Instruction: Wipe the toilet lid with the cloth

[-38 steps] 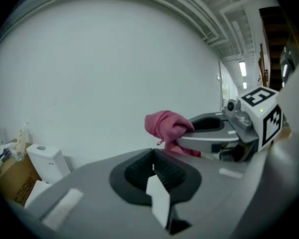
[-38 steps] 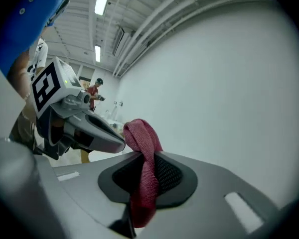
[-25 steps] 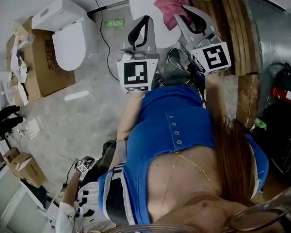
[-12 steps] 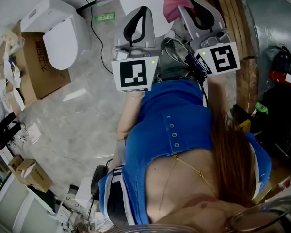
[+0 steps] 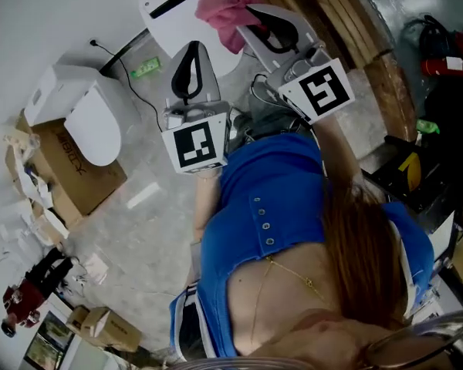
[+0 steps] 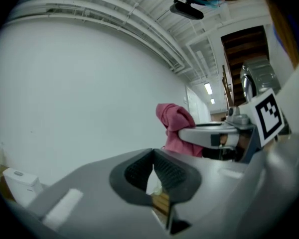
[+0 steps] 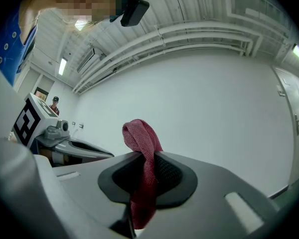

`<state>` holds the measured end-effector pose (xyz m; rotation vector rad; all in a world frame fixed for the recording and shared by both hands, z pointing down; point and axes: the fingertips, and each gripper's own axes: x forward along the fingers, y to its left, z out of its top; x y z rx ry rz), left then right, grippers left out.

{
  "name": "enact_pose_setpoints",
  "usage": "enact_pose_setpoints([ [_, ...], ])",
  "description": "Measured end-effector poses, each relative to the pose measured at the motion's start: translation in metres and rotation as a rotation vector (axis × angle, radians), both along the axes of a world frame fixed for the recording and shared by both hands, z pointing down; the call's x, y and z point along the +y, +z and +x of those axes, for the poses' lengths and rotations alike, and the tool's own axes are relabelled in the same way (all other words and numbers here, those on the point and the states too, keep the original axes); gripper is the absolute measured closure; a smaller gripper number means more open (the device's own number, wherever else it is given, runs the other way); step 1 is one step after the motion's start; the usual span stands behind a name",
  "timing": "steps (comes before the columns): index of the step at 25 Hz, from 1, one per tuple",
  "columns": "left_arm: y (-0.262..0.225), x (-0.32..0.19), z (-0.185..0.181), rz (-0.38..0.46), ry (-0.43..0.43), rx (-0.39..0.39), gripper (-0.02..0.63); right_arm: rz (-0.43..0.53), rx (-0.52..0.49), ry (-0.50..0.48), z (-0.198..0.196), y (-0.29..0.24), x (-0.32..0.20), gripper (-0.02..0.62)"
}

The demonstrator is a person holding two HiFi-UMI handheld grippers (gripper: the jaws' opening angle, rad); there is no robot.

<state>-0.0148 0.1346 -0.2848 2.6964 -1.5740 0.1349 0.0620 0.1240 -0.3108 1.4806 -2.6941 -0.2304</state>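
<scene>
In the head view a white toilet with its lid stands at the top. My right gripper is shut on a pink cloth, which bunches over the lid's right side. In the right gripper view the cloth hangs pinched between the dark pads, with the gripper tilted up at a white wall. My left gripper hovers over the lid's near left part, shut with nothing in it. In the left gripper view its pads meet, and the cloth shows beyond.
A second white toilet sits on a cardboard box at the left. A black cable runs across the grey floor. Wooden planks and dark gear crowd the right side. The person's blue top fills the middle.
The head view has swung, so the toilet and both grippers sit further left and tilted. The cloth stays pinched in the right gripper; both grippers remain over the lid.
</scene>
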Motion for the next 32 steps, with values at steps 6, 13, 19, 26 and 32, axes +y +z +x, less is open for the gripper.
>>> enact_pose_setpoints([
  [6,0.006,-0.003,0.051,0.0,0.03,-0.008,0.604,-0.068,-0.008,0.056,0.047,0.013,0.003,0.535],
  [13,0.009,-0.004,0.095,0.028,-0.072,-0.049,0.604,-0.099,-0.015,0.049,0.096,0.025,0.019,0.535],
  [19,0.011,0.008,0.146,0.043,-0.089,-0.127,0.604,-0.133,0.02,0.024,0.138,0.038,0.024,0.535],
  [26,0.005,0.018,0.148,0.023,-0.149,-0.166,0.604,-0.1,0.074,-0.065,0.134,0.037,0.014,0.537],
  [32,-0.001,0.028,0.13,-0.032,-0.217,-0.159,0.604,-0.121,0.06,-0.115,0.124,0.03,0.02,0.537],
])
